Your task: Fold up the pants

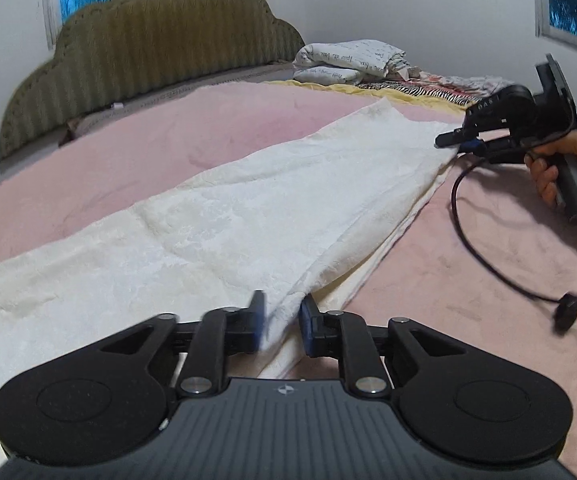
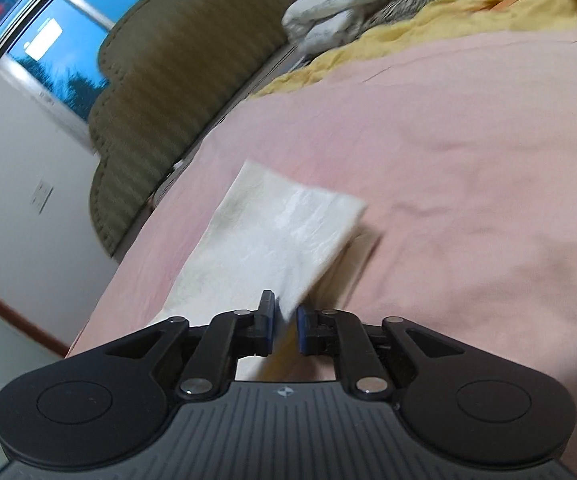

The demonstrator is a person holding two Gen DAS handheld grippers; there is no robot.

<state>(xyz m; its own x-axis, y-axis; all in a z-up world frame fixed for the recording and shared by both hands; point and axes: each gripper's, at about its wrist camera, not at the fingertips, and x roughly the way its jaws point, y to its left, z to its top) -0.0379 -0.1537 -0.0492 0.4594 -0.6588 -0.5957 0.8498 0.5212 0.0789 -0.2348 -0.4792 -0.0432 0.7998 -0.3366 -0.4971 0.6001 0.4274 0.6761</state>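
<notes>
White textured pants (image 1: pixel 216 224) lie stretched across a pink bedspread (image 1: pixel 168 136), folded lengthwise. My left gripper (image 1: pixel 282 320) has its jaws closed onto a fold of the pants at the near edge. My right gripper (image 1: pixel 454 140) is seen in the left wrist view at the far right, pinching the far end of the pants. In the right wrist view my right gripper (image 2: pixel 286 322) holds the pants' leg end (image 2: pixel 284 232), which is lifted slightly above the pink bedspread (image 2: pixel 448 168).
An olive padded headboard (image 1: pixel 160 52) stands at the back. Folded white bedding (image 1: pixel 348 60) and a yellow and patterned blanket (image 1: pixel 408 88) lie at the far right of the bed. A black cable (image 1: pixel 484 256) hangs from the right gripper.
</notes>
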